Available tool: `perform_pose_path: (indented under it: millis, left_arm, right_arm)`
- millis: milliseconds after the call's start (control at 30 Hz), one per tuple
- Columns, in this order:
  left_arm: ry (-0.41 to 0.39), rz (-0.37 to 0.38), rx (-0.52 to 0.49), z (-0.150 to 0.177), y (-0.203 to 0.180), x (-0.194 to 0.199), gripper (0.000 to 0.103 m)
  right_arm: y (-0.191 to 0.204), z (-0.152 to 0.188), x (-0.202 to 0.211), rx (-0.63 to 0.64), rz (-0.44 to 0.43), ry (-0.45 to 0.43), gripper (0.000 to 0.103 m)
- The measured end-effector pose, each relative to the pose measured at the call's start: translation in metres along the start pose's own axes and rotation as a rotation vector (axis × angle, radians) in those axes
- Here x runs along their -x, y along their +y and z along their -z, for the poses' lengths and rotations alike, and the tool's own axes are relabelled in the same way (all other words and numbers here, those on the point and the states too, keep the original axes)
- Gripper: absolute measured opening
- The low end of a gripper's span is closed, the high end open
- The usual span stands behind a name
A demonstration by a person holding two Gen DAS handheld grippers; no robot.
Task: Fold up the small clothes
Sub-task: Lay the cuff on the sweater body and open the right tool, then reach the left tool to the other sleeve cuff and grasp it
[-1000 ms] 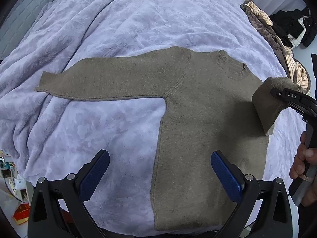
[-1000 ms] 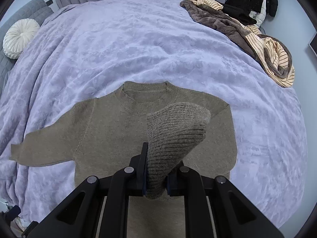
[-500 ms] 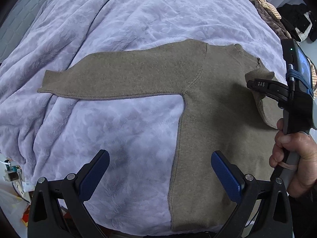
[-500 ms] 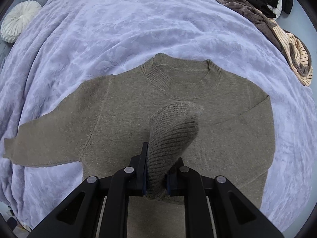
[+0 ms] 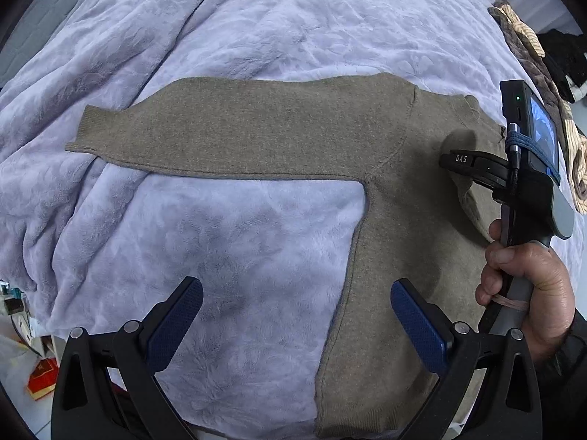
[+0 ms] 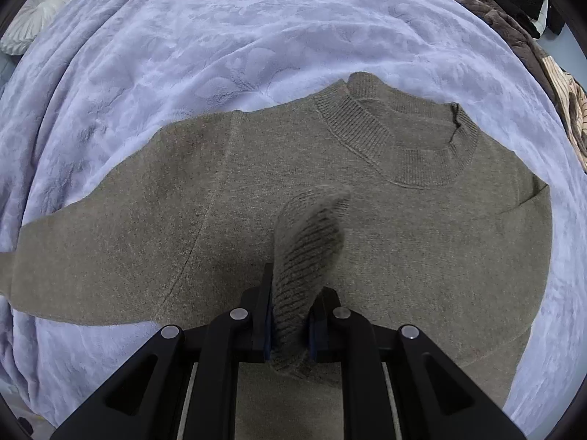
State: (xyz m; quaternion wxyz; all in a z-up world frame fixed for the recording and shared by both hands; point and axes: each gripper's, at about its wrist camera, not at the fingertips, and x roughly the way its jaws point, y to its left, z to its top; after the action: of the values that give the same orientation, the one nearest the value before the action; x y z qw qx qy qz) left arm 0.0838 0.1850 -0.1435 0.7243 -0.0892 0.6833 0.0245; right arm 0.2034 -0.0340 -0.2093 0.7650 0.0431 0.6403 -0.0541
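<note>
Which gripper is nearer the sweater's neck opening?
Right. The right gripper, clamping a sleeve cuff, hangs just below the collar; the left gripper sits open near the hem.

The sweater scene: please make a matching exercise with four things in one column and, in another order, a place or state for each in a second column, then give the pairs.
Things:
1. left gripper
2. right gripper
3. outstretched sleeve
4. round cushion

Places or states:
A. lies flat on the purple blanket
B. closed on a ribbed cuff above the body of the sweater
C. at the far edge of the bed
D. jaws wide apart, nothing between them

Pairs: 1-D, 2-B, 3-A, 4-C
</note>
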Motion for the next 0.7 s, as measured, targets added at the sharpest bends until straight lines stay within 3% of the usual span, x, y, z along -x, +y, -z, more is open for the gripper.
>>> perform_pose_path:
  millis: [67,133,200,333,433,567,700]
  left_arm:
    - [0.009,-0.002,0.010,-0.002,0.002,-0.003,0.103]
    - [0.016,0.001,0.019,-0.004,0.003,-0.006,0.103]
    - [0.018,0.011,0.025,-0.006,0.003,-0.007,0.103]
    - [0.018,0.025,0.036,-0.012,0.003,-0.012,0.103]
    - [0.024,0.025,0.053,-0.017,0.008,-0.020,0.103]
    - [0.026,0.024,0.085,-0.022,0.020,-0.028,0.103]
    - [0.023,-0.001,0.105,-0.025,0.034,-0.036,0.103]
  right_arm:
    - [0.007,-0.002,-0.006,0.010,-0.034,0.028,0.022]
    - [0.014,-0.004,-0.007,0.029,-0.080,0.041,0.035]
    - [0.022,-0.005,-0.001,0.059,-0.127,0.033,0.060]
    - [0.012,0.000,0.025,0.057,-0.123,-0.036,0.063]
    - [-0.032,0.003,0.029,-0.052,-0.026,-0.050,0.070]
    - [-0.093,0.011,0.000,-0.174,0.139,0.039,0.070]
    - [-0.097,0.017,-0.023,-0.145,0.228,0.105,0.070]
